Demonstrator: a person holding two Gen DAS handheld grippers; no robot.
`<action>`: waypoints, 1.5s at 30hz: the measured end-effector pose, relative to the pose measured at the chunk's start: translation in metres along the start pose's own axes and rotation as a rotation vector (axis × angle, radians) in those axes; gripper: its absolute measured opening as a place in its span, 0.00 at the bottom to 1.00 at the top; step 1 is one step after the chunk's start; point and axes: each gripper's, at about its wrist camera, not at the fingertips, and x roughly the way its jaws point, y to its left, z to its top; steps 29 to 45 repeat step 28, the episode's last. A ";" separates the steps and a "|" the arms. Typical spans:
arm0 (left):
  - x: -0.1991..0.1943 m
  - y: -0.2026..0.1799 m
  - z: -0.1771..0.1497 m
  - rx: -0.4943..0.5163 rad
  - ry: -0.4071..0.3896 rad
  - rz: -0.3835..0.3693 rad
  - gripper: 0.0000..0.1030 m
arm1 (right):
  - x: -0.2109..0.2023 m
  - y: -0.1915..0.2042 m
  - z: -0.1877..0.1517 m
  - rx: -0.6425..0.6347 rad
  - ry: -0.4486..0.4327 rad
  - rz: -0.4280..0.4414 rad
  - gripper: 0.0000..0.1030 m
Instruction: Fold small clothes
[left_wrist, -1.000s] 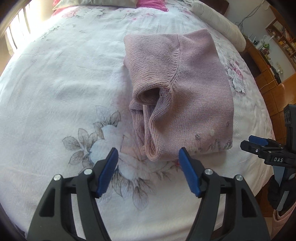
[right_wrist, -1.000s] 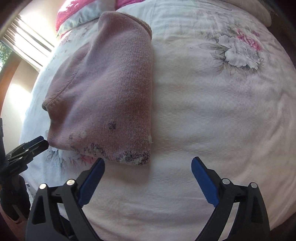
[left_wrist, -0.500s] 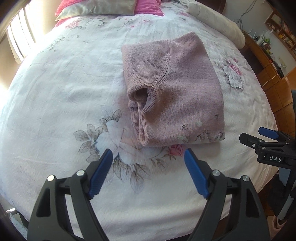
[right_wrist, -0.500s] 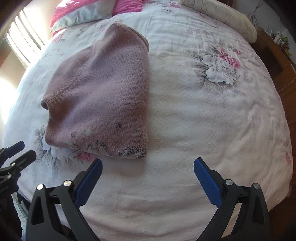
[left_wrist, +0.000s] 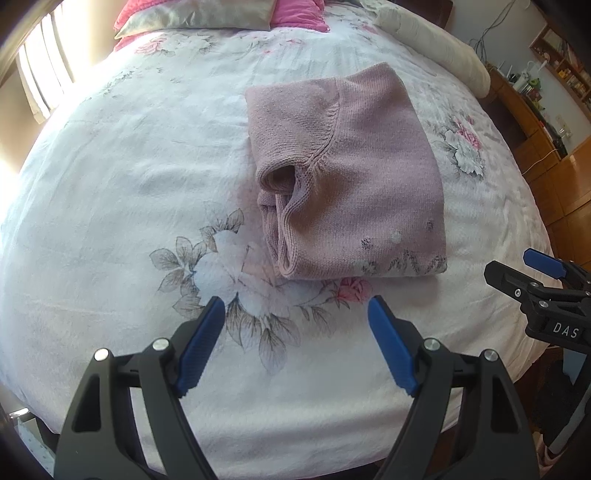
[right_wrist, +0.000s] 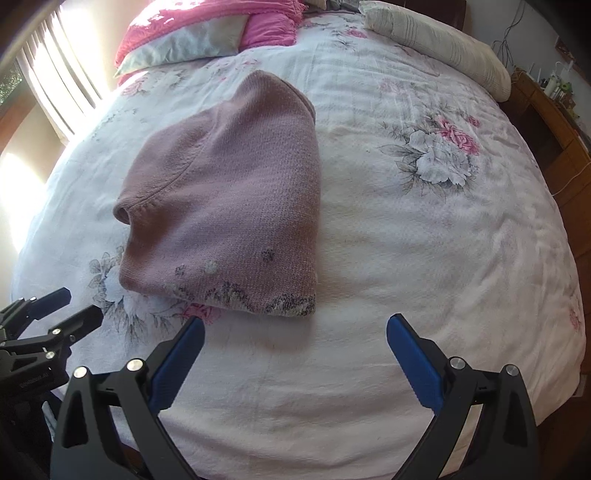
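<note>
One sweater (left_wrist: 354, 177), a mauve-pink knit with a fine ribbed weave, lies folded into a thick, roughly rectangular pad on the bed (left_wrist: 122, 192), about the middle of the quilt and a little toward its near edge. A curved raglan seam crosses its top layer, and a tube-like sleeve opening gapes at its left side, with stacked knit edges below it. Along its near hem runs a band of small grey and white flower patterning. The bed is covered by one white quilt of soft, puckered cloth printed with grey-leaved and pink blooms.

At the far end lie two pillows: a pink one with a pale satin-looking panel (right_wrist: 192, 37) at the far left, and a long cream bolster (right_wrist: 439, 40) at the far right. Wooden furniture (left_wrist: 535, 136) stands to the right of the bed.

Both grippers are hard black plastic with flat blue ribbed pads. The left gripper (left_wrist: 295, 343) hovers over the quilt just near of the sweater's hem, its jaws spread wide and holding nothing. The right gripper (right_wrist: 293, 358) hangs likewise near the sweater's near right corner, jaws wide apart and empty. Neither touches the sweater.
</note>
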 end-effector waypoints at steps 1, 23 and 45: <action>0.000 0.000 0.000 0.002 -0.002 0.001 0.77 | -0.001 0.000 -0.001 -0.001 -0.004 0.000 0.96; -0.003 -0.001 -0.009 0.001 -0.002 -0.001 0.77 | 0.001 -0.005 -0.011 0.021 0.006 -0.069 0.95; -0.004 -0.001 -0.009 0.003 -0.003 0.001 0.77 | 0.003 -0.007 -0.015 0.024 0.017 -0.066 0.95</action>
